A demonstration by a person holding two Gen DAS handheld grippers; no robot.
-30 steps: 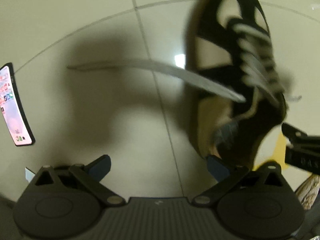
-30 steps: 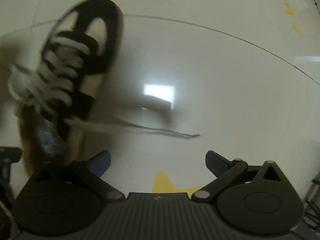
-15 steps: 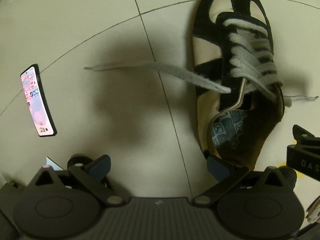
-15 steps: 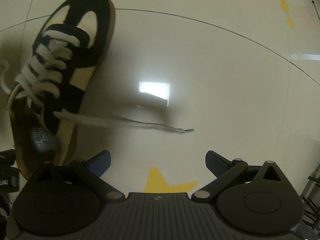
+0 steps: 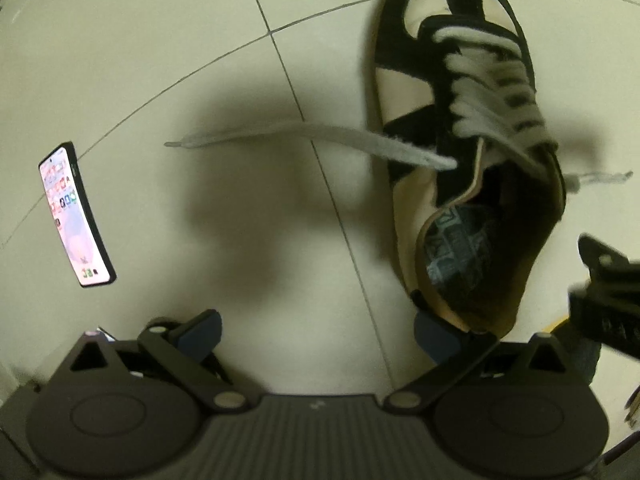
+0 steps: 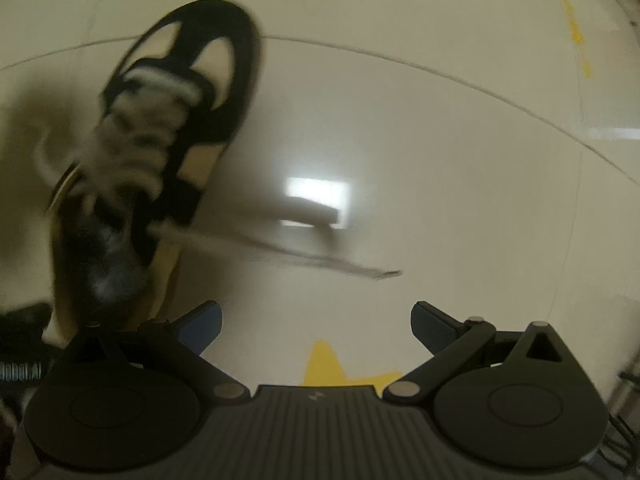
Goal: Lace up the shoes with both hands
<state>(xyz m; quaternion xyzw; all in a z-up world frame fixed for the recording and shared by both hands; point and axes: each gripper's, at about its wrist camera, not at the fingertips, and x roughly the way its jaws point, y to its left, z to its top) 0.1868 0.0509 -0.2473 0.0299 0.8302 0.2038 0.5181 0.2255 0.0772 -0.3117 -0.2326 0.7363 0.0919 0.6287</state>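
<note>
The shoe (image 5: 460, 128) lies on the pale tiled floor (image 5: 180, 40), toe away from both grippers, its lace crossed through the eyelets up to the collar. One lace end (image 5: 312, 138) trails flat across the floor to the shoe's left; the other end (image 6: 288, 248) runs out to its right. No knot shows, though the right view is blurred, so the top crossing is hard to read there.

The left gripper (image 5: 316, 330) hangs low by the heel with its fingers spread wide, holding nothing. The right gripper (image 6: 316, 326) is likewise wide and empty, near the right lace end.

To do well from here, each gripper would best pinch its own lace end near the tip, flat face against the pads, and pull evenly so the shoe does not slide.

The lace is a flat woven band, limp and slightly fuzzy. The upper looks like black suede over cream panels. The floor is glossy. A lit phone (image 5: 74, 216) lies to the left.
</note>
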